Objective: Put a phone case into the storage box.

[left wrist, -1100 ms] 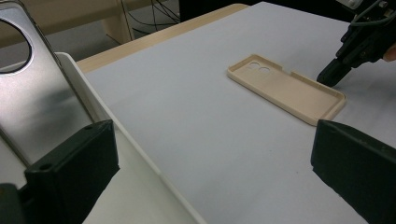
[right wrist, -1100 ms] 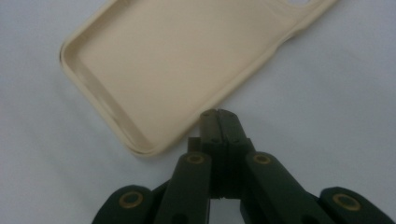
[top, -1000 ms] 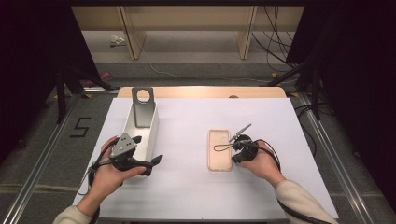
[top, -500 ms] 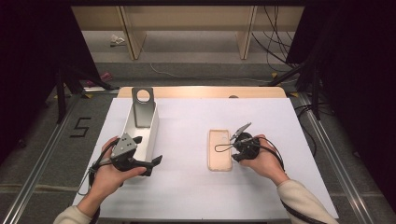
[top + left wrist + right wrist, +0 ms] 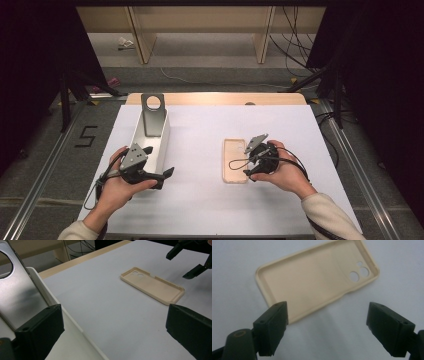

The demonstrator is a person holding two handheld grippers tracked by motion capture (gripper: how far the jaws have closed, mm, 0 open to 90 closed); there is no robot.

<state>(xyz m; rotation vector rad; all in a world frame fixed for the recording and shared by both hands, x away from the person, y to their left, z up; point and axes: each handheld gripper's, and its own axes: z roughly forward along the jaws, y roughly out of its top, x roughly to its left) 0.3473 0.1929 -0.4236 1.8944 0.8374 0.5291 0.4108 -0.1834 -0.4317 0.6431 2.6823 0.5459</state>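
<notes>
A beige phone case [image 5: 234, 161] lies inside-up on the white mat, its camera holes at the far end. My right gripper [image 5: 247, 163] hovers at the case's right edge, open; in the right gripper view the case [image 5: 312, 277] lies just beyond the right gripper [image 5: 329, 327], with nothing between its jaws. A silver phone [image 5: 152, 112] leans back-outward in a white box [image 5: 161, 142] at the left. My left gripper [image 5: 159, 162] is open at the near end of that box. In the left gripper view the left gripper [image 5: 115, 335] stands wide, with the phone [image 5: 17, 292] at left and the case [image 5: 152, 285] ahead.
The white mat [image 5: 200, 130] covers a wooden table whose far edge [image 5: 215, 98] shows bare. Floor rails, cables and dark stands flank both sides. The box wall [image 5: 50, 300] stands right beside my left jaw. The other gripper [image 5: 192, 260] hangs near the case's far side.
</notes>
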